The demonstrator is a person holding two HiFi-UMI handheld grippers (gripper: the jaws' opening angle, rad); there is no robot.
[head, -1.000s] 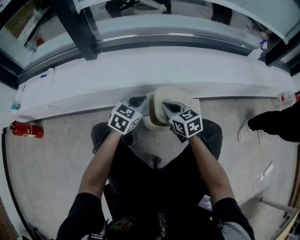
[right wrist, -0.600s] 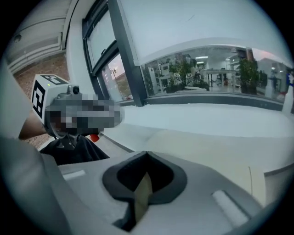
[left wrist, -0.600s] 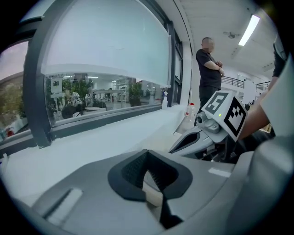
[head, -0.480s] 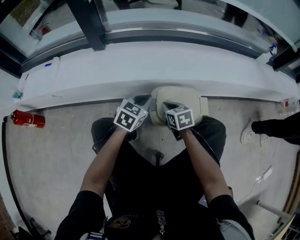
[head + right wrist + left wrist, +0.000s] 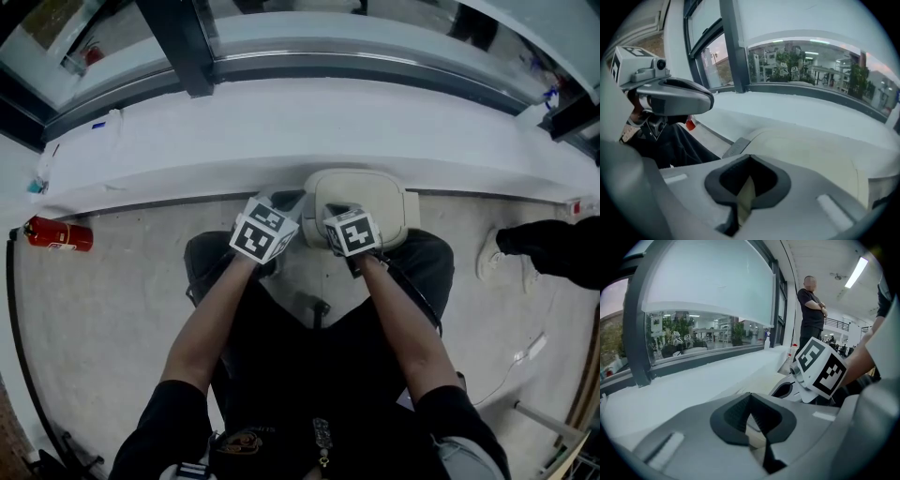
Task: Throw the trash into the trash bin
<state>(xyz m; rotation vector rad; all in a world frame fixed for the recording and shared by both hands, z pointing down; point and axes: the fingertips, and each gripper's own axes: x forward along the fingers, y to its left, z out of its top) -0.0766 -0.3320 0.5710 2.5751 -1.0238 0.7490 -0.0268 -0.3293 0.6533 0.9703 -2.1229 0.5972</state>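
Apparently early: left tongs point(image 5: 750, 395) and right tongs point(image 5: 750, 158) both closed, empty, over beige bin point(image 5: 367, 195) (lid down); no trash visible, throw seemingly not yet done.

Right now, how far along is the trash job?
Done: nothing visible; the trash bin looks closed. In hand: left claw and right claw are both shut at the trash bin, no trash seen in either. Left: pick up trash, open the lid, drop it in.
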